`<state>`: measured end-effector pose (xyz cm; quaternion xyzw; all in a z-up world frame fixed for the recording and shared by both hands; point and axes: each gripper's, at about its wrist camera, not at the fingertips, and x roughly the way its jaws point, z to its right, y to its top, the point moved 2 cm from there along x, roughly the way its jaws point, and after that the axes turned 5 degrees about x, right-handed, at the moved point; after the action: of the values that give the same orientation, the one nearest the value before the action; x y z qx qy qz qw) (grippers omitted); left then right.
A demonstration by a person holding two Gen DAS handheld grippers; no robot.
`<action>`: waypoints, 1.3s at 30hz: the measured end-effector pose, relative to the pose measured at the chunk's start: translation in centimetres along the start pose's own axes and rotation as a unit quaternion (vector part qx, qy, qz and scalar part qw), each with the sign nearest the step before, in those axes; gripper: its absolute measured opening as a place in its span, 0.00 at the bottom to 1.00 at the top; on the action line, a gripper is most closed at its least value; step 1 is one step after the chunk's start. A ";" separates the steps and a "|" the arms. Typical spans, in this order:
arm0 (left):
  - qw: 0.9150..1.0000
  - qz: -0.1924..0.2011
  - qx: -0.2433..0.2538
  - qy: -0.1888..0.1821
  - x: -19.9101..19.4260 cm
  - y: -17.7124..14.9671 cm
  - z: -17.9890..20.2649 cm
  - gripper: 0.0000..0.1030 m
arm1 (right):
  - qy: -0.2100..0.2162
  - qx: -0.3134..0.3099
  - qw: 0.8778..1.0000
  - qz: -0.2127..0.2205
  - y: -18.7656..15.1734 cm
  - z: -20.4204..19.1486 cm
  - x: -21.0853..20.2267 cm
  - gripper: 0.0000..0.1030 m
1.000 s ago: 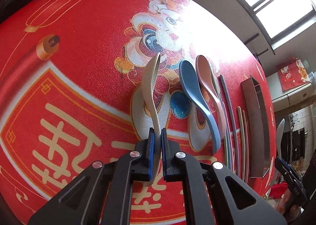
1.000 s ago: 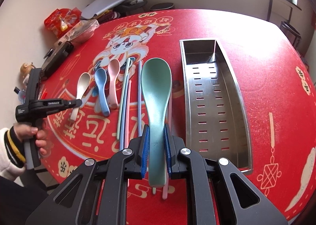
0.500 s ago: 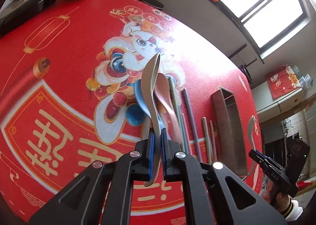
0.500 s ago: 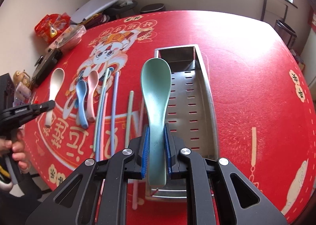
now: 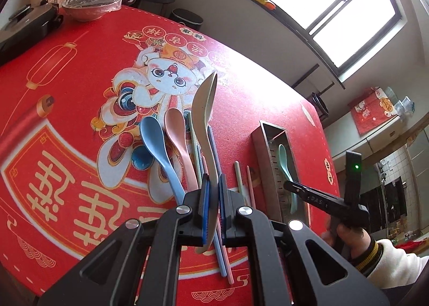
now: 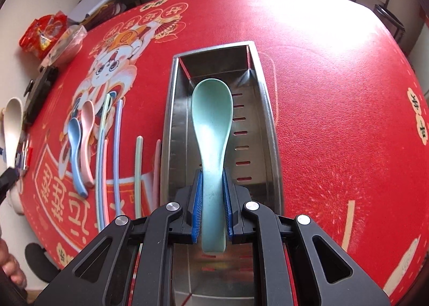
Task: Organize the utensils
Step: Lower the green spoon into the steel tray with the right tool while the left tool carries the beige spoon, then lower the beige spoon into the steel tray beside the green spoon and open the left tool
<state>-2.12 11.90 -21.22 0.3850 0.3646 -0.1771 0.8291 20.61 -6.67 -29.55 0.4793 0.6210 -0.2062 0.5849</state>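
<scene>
While the right gripper (image 6: 211, 208) holds the green spoon (image 6: 211, 129) by its handle over the stainless-steel tray (image 6: 268, 129), the chief risk, judged from this pose, is a poor release: the bowl hangs above the far half of the trough, and if the jaws part while the spoon is high or tilted, it may bounce on the hard metal floor, ride up a sloping wall, or come to rest crosswise. The blue ribbed pads grip only the narrow, smooth handle, so a twist in the grasp is also possible. The left gripper (image 5: 213, 209), its jaws closed almost fully on the thin handle of the beige spoon (image 5: 205, 115), carries that spoon edge-on above the table (image 5: 80, 70); it hangs over the blue spoon (image 5: 158, 150), the pink spoon (image 5: 178, 142) and the chopsticks (image 5: 238, 177) lying on the red cloth, and a slip would scatter that row. Both hands are heading for one narrow tray, so the two tools could meet at its rim. The spoons are matte, apparently plastic, with deep oval bowls and curved, tapering handles. The chopsticks are slender pastel rods, lying roughly parallel just beside the tray's near wall. The tray is a long rectangular trough of brushed metal with inward-sloping walls and rows of slots in its floor. The cloth shows a fine leather-like grain, printed with a cartoon figure and gold characters.
</scene>
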 end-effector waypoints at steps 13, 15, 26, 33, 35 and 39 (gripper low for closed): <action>0.999 0.001 -0.033 0.019 -1.3 -2.7 -0.8 0.06 | -0.060 0.001 0.998 -0.013 3.8 -0.6 3.2 0.14; 0.999 0.002 -0.034 0.020 -1.4 -2.9 -0.7 0.06 | -0.070 0.001 0.997 -0.014 3.8 -0.4 3.4 0.14; 1.000 -0.002 -0.020 0.010 -0.9 -2.5 0.7 0.06 | -0.046 0.007 0.999 0.009 3.2 -0.4 0.7 0.31; 1.000 -0.020 0.005 -0.014 0.9 -1.8 3.0 0.06 | 0.005 0.013 0.997 0.076 1.8 0.5 -4.4 0.60; 0.999 -0.026 0.014 -0.024 1.6 -1.7 3.9 0.06 | 0.008 0.016 0.996 0.089 1.2 1.3 -5.5 0.63; 0.998 -0.042 0.033 -0.042 3.4 -1.4 6.0 0.06 | 0.004 0.017 0.993 0.115 0.3 3.3 -7.2 0.85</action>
<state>2.17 6.38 -21.86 0.3887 0.3395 -0.2392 0.8224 21.55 -11.78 -23.54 0.5580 0.5608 -0.1462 0.5939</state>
